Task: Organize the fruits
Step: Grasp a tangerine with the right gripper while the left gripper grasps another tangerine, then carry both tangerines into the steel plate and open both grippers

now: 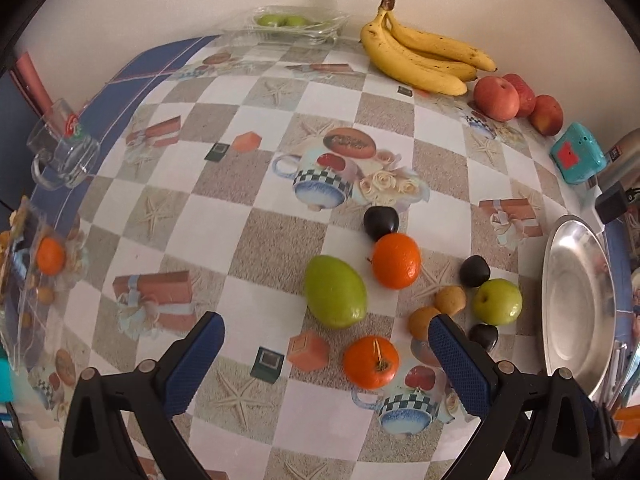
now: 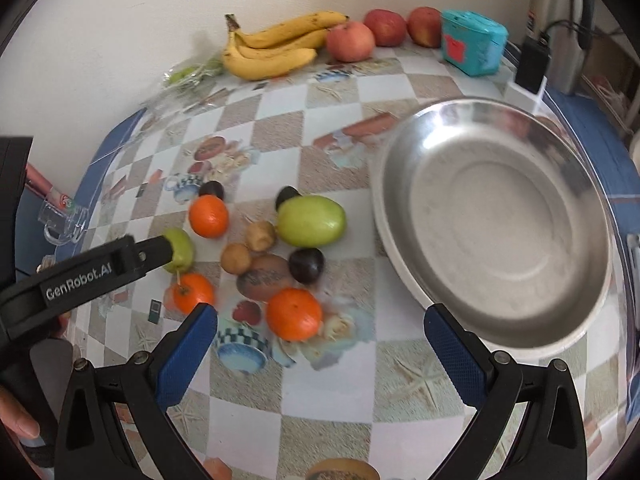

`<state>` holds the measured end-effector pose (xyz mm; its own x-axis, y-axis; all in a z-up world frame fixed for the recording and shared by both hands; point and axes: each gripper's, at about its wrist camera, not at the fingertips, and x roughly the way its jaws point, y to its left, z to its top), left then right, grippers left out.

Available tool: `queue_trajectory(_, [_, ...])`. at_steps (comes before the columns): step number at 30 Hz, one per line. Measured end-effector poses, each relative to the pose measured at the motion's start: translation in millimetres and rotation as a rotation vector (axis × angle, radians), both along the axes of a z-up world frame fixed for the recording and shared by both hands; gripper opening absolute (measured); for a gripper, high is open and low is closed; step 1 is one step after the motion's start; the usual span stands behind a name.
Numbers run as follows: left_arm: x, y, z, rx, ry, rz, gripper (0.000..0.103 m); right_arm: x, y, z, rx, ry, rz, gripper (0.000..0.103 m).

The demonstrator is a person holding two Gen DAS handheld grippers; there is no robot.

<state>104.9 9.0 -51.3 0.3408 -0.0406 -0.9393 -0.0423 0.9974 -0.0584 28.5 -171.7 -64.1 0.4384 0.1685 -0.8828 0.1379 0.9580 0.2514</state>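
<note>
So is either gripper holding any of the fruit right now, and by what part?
Neither. The left gripper and the right gripper are both wide open, with no fruit between their blue fingers.

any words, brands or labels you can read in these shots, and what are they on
"GenRobot.AI": white lettering on the black body of the left gripper, seen in the right wrist view.
Teal box with a red patch: no text legible.
Glass mug with a red and green sticker: too small to read.
Brown oval printed on the tablecloth: its lettering is too blurred to read.
Nothing else readable.
</note>
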Motion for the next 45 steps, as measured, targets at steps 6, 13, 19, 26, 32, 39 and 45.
queue_trajectory(6, [-2, 7, -4, -0.035, 0.007, 0.013, 0.103, 9, 6, 0, 0.002, -0.015, 0.053, 0.103])
queue_trajectory(13, [-5, 6, -20, -0.080, 0.066, 0.002, 0.090, 11, 11, -10, 0.043, 0.008, 0.102, 0.097])
queue_trajectory(19, [-8, -2, -31, -0.123, 0.119, -0.021, 0.071, 12, 11, -23, 0.062, 0.049, 0.098, 0.081])
queue_trajectory(26, [-9, -6, -39, -0.167, 0.151, -0.042, 0.047, 17, 10, -39, 0.072, 0.088, 0.104, 0.065])
queue_trajectory(32, [-9, -8, -38, -0.168, 0.154, -0.057, 0.039, 18, 11, -40, 0.101, 0.087, 0.113, 0.041])
queue_trajectory(39, [-8, -9, -32, -0.176, 0.141, -0.063, 0.039, 19, 14, -40, 0.117, 0.089, 0.110, 0.039])
queue_trajectory(45, [-10, -9, -14, -0.190, 0.089, -0.069, 0.039, 16, 12, -22, 0.127, 0.031, 0.110, 0.039])
